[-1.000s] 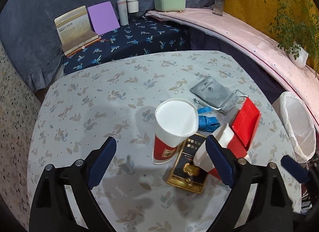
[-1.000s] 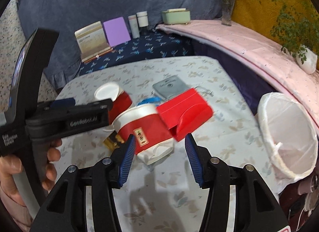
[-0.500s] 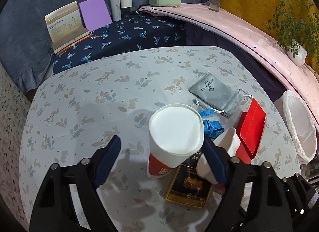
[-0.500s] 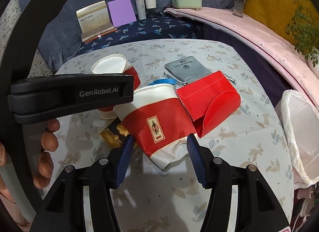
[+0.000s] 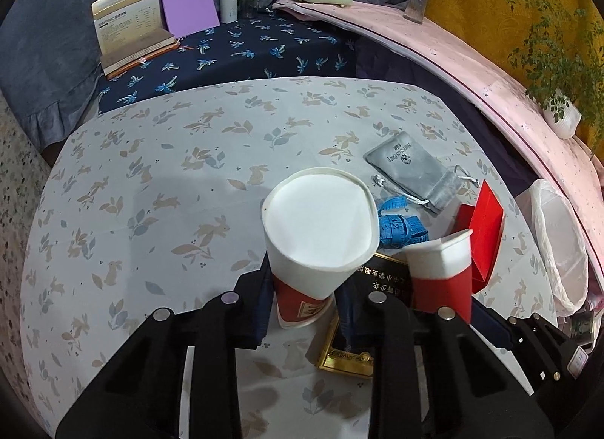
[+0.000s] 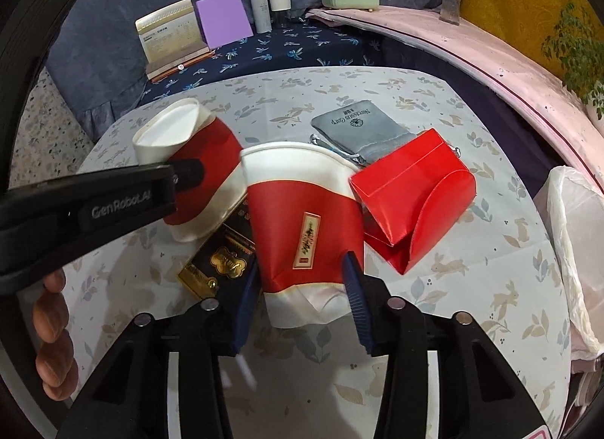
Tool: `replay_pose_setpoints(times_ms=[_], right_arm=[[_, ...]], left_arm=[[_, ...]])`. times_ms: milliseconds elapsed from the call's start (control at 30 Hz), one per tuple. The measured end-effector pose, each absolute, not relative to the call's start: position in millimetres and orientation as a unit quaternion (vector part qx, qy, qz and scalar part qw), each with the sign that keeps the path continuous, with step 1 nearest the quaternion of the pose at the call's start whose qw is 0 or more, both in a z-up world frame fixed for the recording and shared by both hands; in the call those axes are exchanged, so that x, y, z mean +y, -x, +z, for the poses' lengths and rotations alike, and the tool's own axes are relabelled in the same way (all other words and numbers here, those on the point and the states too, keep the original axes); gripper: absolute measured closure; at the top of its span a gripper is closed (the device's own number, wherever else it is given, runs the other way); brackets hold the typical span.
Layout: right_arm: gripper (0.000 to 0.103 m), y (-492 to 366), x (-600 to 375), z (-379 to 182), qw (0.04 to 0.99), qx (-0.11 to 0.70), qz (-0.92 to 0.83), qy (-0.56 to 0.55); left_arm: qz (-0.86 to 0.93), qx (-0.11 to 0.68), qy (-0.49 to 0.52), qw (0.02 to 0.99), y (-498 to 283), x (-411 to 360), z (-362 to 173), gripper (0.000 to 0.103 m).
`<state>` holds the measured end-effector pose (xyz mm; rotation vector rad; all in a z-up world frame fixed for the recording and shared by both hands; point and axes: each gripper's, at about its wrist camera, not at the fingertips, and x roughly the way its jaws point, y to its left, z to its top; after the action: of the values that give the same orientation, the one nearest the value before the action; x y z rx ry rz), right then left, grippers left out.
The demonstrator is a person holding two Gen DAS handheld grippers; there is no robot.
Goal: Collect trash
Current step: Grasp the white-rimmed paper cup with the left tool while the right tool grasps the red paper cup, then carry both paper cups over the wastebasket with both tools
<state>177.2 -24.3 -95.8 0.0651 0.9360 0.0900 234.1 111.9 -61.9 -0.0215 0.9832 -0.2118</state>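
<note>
Two red-and-white paper cups lie among clutter on the floral table cloth (image 5: pixel 151 182). My left gripper (image 5: pixel 305 299) is closing on the base of the first cup (image 5: pixel 321 220), and its pads press the cup's sides, bending the rim. In the right wrist view the same cup (image 6: pixel 177 136) shows with a left finger (image 6: pixel 185 176) across it. My right gripper (image 6: pixel 302 276) is closing on the lower part of the second cup (image 6: pixel 302 208), whose bottom is crumpled between the pads. That second cup (image 5: pixel 441 272) stands just right of the first.
A red folded box (image 6: pixel 411 204), a grey drawstring pouch (image 6: pixel 355 125), a blue tape measure (image 5: pixel 400 227) and a black-and-gold booklet (image 6: pixel 222 261) lie around the cups. A white-lined bin (image 5: pixel 558 242) stands off the table's right edge. Books and jars stand at the back.
Both grippers have narrowed from wide apart onto their cups. The right gripper came forward and down over the second cup. Both cups are now dented.
</note>
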Motion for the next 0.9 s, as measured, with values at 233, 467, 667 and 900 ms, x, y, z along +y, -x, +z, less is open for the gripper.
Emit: replay_pose_setpoints(times_ms=[233, 467, 667, 900], right_arm=[[0.077, -173, -33, -74, 0.9, 0.429, 0.052, -0.054], [0.077, -165, -42, -41, 0.914, 0.395, 0.056, -0.072], [0.077, -155, -62, -4, 0.929, 0.355, 0.05, -0.089], [0.077, -140, -102, 32, 0.944, 0.314, 0.025, -0.101]], left_arm=[[-0.103, 0.459, 0.026, 0.882, -225, 117, -46, 0.076], [-0.112, 0.44, 0.028, 0.891, -216, 109, -20, 0.076], [-0.124, 0.422, 0.025, 0.898, -209, 91, 3, 0.076], [-0.146, 0.401, 0.019, 0.904, -195, 58, 33, 0.076]])
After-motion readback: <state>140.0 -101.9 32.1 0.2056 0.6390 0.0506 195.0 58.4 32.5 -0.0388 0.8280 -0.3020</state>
